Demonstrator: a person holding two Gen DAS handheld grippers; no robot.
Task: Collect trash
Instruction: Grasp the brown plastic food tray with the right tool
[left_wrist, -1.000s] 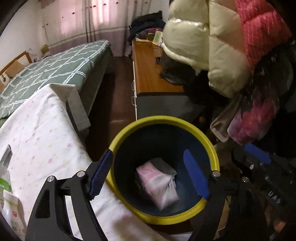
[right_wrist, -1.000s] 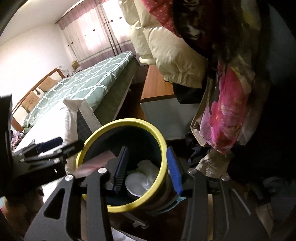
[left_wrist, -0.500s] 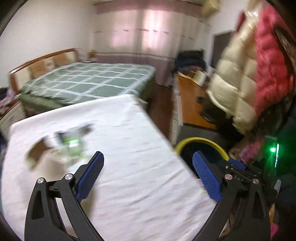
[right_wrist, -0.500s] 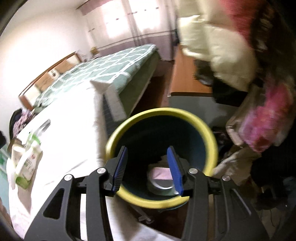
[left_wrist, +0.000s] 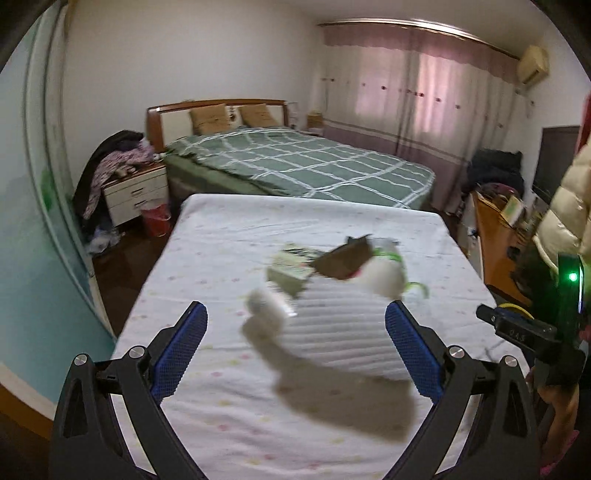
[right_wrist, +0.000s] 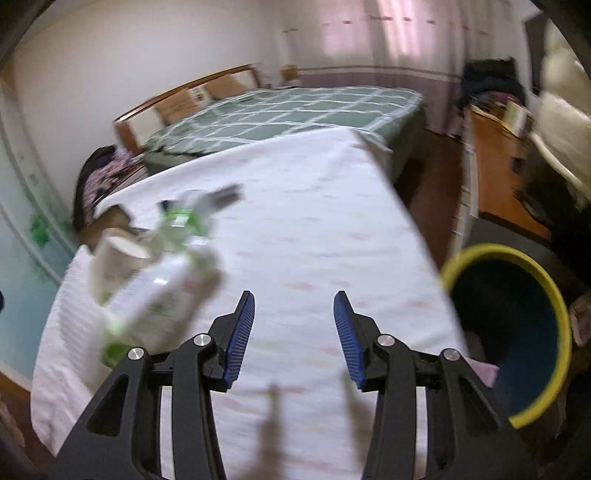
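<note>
Left gripper (left_wrist: 293, 345): blue-padded fingers spread wide, nothing between them, above the table covered in white dotted cloth (left_wrist: 221, 266). Right gripper (right_wrist: 293, 334): fingers parted, empty, over the same cloth.

Trash sits in a blurred cluster on the table ahead of the left gripper: white paper cup (left_wrist: 264, 304) on its side, green-and-white carton (left_wrist: 290, 271), brown cardboard piece (left_wrist: 345, 258), white pouch with green print (left_wrist: 386, 275).

In the right wrist view the cluster lies left of the fingers. Dark blue bin with yellow rim (right_wrist: 509, 332) stands off the table's right edge.
</note>
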